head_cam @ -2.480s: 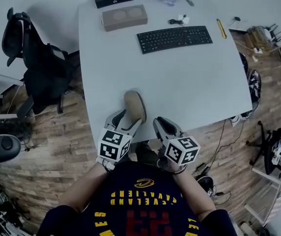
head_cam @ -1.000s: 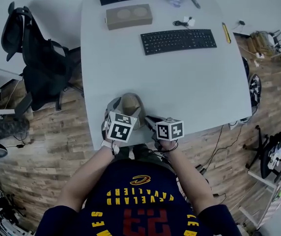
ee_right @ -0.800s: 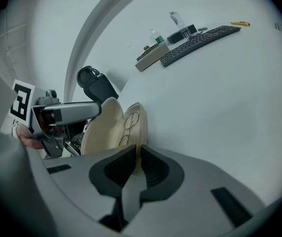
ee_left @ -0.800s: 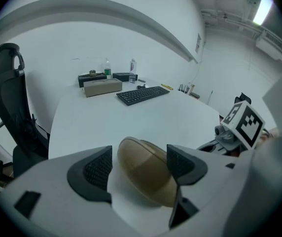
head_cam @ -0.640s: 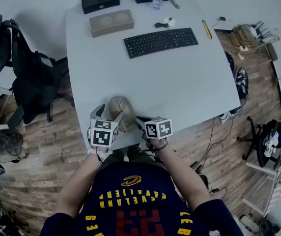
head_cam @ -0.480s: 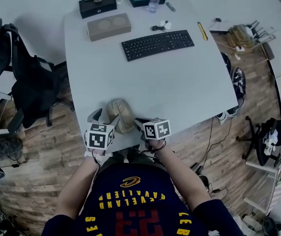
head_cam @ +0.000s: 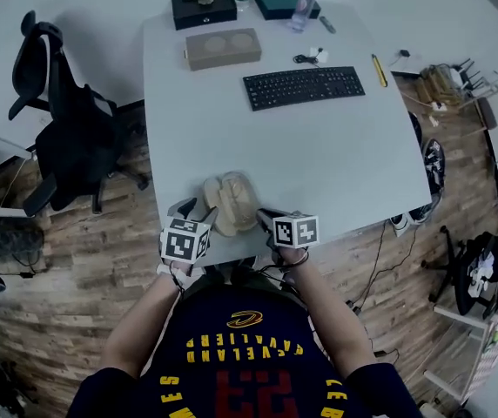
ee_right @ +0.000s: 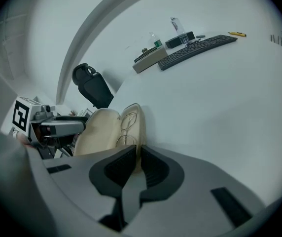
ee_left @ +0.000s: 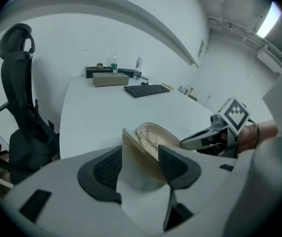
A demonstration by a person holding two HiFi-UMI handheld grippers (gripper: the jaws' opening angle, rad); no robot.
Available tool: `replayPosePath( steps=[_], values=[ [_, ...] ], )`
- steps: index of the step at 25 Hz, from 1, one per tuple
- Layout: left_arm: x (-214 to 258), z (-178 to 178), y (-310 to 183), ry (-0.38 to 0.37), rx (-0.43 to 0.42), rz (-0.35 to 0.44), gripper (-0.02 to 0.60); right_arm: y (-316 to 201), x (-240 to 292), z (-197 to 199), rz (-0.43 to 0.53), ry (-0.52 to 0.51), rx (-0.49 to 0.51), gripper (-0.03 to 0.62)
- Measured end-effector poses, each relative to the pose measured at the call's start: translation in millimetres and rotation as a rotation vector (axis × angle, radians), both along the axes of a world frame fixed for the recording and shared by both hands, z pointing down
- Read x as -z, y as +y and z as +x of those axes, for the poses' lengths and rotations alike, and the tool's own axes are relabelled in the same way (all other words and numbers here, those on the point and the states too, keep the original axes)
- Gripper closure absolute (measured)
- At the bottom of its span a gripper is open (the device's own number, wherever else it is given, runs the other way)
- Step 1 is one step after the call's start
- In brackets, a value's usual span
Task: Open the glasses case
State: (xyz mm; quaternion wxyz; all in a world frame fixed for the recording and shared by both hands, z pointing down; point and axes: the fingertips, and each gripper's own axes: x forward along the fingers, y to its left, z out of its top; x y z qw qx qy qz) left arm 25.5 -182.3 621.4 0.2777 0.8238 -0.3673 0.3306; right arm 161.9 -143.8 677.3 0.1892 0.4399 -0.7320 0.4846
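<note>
While right fingers (ee_right: 119, 169) are pinching the glasses case (head_cam: 232, 202) rim, left fingers (ee_left: 106, 169) — just closing — are gripping its lid (ee_left: 139, 162).

White worktop (head_cam: 336, 146) carries an open glasses case (head_cam: 232, 203) at frame centre, a keyboard (head_cam: 304, 86) above it and a tan box (head_cam: 223, 49) at upper left.

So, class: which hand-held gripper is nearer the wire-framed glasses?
Right. The right hand-held gripper clamps the rim of the beige glasses case half holding the wire-framed glasses; the left hand-held gripper, jaws just closing, holds the empty lid.

Matt glasses case (head_cam: 232, 203), smooth table (head_cam: 319, 146)
</note>
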Motion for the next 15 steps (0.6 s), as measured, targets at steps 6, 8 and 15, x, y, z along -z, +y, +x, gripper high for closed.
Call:
replayPosePath(
  steps=[6, 8, 15],
  values=[
    [-17, -21, 5, -0.003, 0.033, -0.038, 0.337, -1, 1, -4, -0.003, 0.014, 0.003, 0.549],
    [-21, -25, 6, -0.004, 0.041, -0.048, 0.337, -1, -1, -5, -0.006, 0.014, 0.007, 0.549],
    [-31, -32, 9, -0.003, 0.057, -0.065, 0.337, -1, 2, -4, -0.002, 0.02, -0.003, 0.549]
  ],
)
